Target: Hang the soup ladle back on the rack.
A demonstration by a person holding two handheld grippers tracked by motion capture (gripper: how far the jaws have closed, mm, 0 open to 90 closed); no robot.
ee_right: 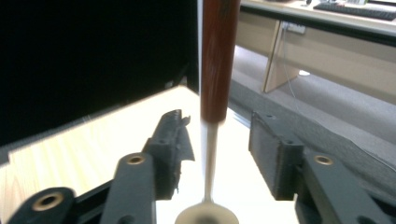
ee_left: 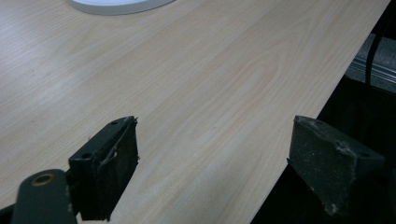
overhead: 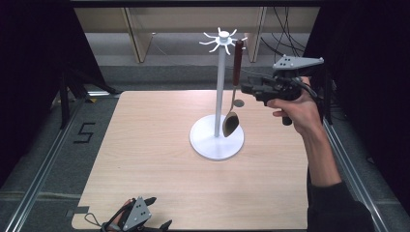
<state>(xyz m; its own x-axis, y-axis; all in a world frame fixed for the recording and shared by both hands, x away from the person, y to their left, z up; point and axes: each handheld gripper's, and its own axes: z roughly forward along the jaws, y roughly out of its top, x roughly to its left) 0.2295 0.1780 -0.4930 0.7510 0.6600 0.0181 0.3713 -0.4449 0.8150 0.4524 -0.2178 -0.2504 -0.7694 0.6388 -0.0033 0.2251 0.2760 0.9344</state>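
A white stand [overhead: 220, 92] with a ring of hooks [overhead: 220, 38] at its top rises from a round base [overhead: 207, 143] on the wooden table [overhead: 154, 159]. A spoon [overhead: 237, 65] with a red-brown handle hangs from one hook, bowl down beside the pole. My right gripper [overhead: 247, 89] is level with the handle's lower end, coming in from the right. In the right gripper view its jaws [ee_right: 223, 140] stand apart either side of the spoon [ee_right: 217, 60], with gaps on both sides. My left gripper [overhead: 159, 211] rests open at the table's front edge, nothing between its jaws [ee_left: 215, 163].
The stand's base [ee_left: 116, 4] lies far ahead of the left gripper. Metal rails [overhead: 41, 169] run along both sides of the table. Desk legs and cables stand on the floor behind. The table's right edge [ee_left: 322, 107] drops off beside the left gripper.
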